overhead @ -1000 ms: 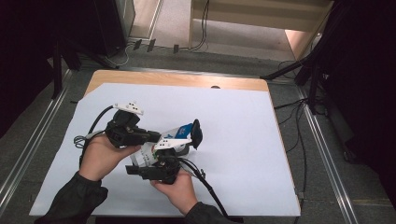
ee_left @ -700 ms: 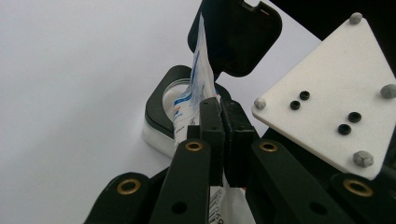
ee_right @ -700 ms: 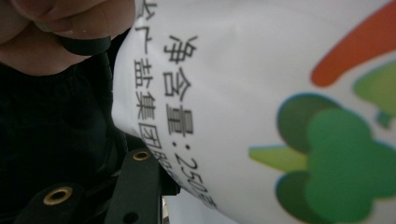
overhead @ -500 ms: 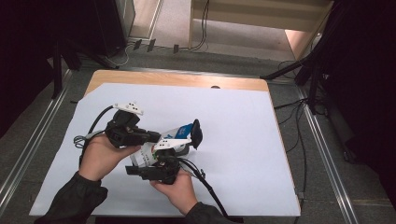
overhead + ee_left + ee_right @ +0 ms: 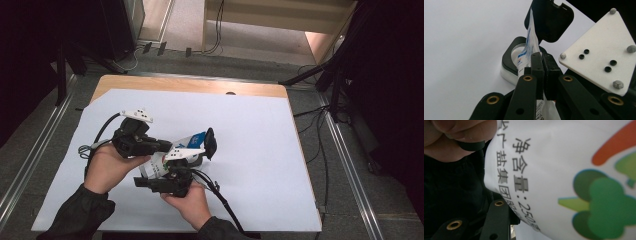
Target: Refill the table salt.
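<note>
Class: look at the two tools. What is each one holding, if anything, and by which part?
The left tool pinches the white bag partway along its upper edge. The right tool's own hold cannot be told.

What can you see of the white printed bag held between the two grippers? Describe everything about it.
The bag looks like soft white plastic film, printed with black Chinese characters, "250", and green, orange and blue shapes. The left gripper has its fingers pinched shut on its thin blue-printed upper edge; the right gripper sits against its lower part. Its top leans over the small container, whose black lid stands open, above the white sheet.
</note>
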Motion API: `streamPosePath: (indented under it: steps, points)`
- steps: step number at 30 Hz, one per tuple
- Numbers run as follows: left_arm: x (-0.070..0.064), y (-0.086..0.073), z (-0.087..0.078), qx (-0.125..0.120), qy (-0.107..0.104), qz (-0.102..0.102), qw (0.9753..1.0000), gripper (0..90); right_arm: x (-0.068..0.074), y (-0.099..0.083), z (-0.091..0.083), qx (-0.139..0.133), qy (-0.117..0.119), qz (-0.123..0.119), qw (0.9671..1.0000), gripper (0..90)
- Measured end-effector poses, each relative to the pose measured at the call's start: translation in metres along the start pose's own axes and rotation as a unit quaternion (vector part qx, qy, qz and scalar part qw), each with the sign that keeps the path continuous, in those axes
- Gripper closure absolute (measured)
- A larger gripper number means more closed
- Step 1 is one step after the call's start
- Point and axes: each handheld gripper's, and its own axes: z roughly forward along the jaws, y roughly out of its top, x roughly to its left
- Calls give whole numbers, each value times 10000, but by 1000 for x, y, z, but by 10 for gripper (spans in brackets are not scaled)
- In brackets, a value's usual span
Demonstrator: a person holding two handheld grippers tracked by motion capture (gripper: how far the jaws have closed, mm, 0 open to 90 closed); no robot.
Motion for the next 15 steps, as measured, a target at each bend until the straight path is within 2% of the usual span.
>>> streamPosePath:
  steps: [15]
  points:
    - [-1,1,0,-43,22,26,10000,896,-1,1,0,-24,10,5,10000,610]
